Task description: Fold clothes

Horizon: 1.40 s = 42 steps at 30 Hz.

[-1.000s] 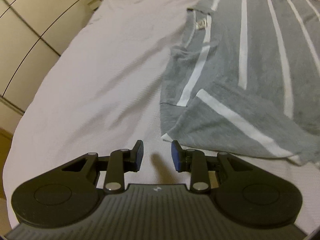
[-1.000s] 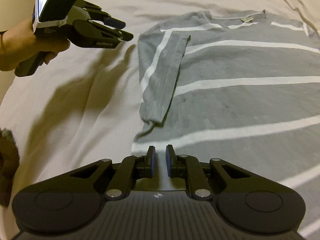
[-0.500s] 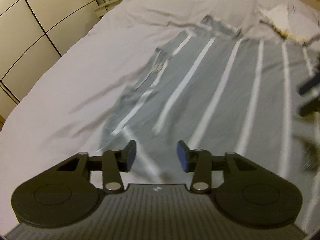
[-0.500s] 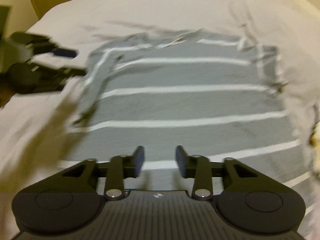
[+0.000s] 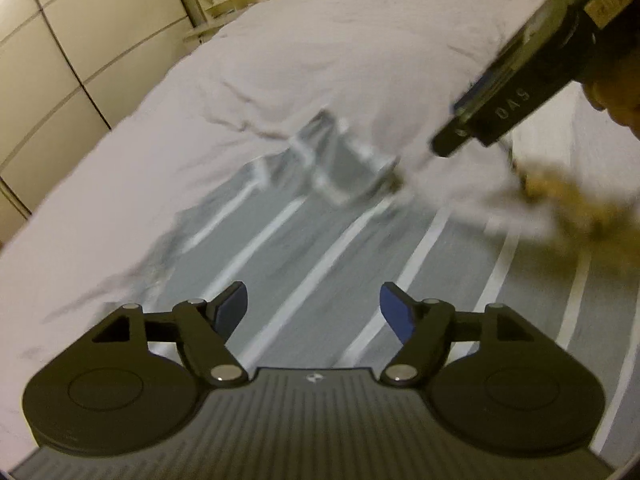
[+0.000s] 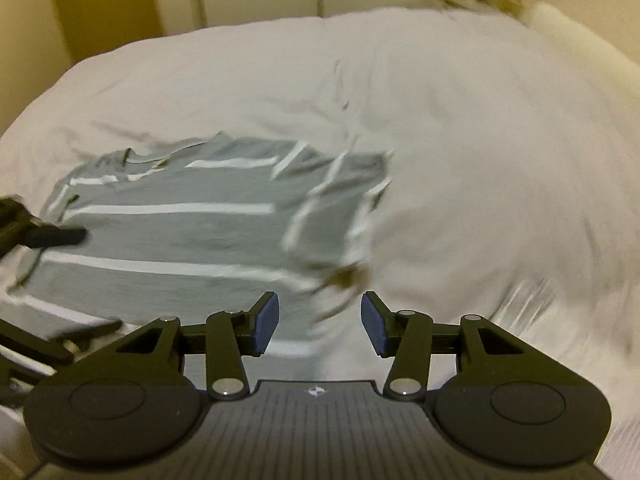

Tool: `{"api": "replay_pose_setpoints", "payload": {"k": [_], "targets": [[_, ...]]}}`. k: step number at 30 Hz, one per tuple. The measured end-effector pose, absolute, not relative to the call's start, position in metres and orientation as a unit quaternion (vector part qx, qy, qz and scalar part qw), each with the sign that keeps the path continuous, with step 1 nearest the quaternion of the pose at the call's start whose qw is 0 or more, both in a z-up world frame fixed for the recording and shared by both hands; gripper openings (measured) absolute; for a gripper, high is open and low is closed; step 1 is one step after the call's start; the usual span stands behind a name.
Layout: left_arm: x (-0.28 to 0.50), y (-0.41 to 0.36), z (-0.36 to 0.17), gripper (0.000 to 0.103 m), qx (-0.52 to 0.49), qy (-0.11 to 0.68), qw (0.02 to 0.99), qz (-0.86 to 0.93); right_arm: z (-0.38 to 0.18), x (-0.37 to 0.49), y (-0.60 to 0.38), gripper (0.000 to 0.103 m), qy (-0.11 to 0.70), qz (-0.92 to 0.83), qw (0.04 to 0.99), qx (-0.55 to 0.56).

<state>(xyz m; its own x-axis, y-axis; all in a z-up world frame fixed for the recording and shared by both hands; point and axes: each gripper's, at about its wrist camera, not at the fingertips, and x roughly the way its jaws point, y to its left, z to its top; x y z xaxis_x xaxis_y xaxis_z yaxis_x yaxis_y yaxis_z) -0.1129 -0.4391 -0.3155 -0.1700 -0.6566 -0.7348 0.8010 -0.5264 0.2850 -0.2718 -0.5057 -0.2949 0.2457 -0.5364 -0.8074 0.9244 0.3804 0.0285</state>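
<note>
Grey striped shirt (image 6: 172, 236) flat on bed (image 6: 460, 140), collar pointing left

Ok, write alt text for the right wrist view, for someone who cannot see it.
A grey shirt with white stripes lies spread on a white bed, one sleeve folded in over its body. The open right gripper hovers above the shirt's near edge, holding nothing. Part of the left gripper shows at the left edge, and the picture is blurred by motion.
</note>
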Motion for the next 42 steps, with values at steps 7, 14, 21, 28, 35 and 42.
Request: {"api": "replay_pose_setpoints", "payload": {"k": [7, 14, 21, 28, 35, 42], "targets": [[-0.21, -0.494, -0.34, 0.061, 0.449, 0.081, 0.498, -0.737, -0.301, -0.323, -0.583, 0.048, 0.36, -0.452, 0.767, 0.278], [-0.242, -0.539, -0.381, 0.038, 0.499, 0.056, 0.468, -0.727, -0.326, -0.305, -0.673, 0.048, 0.378, -0.406, 0.785, 0.276], [-0.239, -0.55, -0.398, 0.007, 0.487, 0.068, 0.475, -0.73, -0.367, -0.281, -0.735, 0.027, 0.389, -0.383, 0.773, 0.323], [-0.21, -0.553, -0.384, 0.004, 0.374, 0.198, 0.531, -0.735, -0.357, -0.291, -0.743, 0.0, 0.38, -0.404, 0.744, 0.373], [-0.132, -0.552, -0.391, 0.004, 0.16, 0.453, 0.563, -0.673, -0.332, -0.229, -0.721, 0.007, 0.372, -0.327, 0.793, 0.355], [-0.084, -0.536, -0.418, 0.005, 0.045, 0.575, 0.559, -0.596, -0.326, -0.219, -0.717, 0.022, 0.329, -0.33, 0.821, 0.331]]}}
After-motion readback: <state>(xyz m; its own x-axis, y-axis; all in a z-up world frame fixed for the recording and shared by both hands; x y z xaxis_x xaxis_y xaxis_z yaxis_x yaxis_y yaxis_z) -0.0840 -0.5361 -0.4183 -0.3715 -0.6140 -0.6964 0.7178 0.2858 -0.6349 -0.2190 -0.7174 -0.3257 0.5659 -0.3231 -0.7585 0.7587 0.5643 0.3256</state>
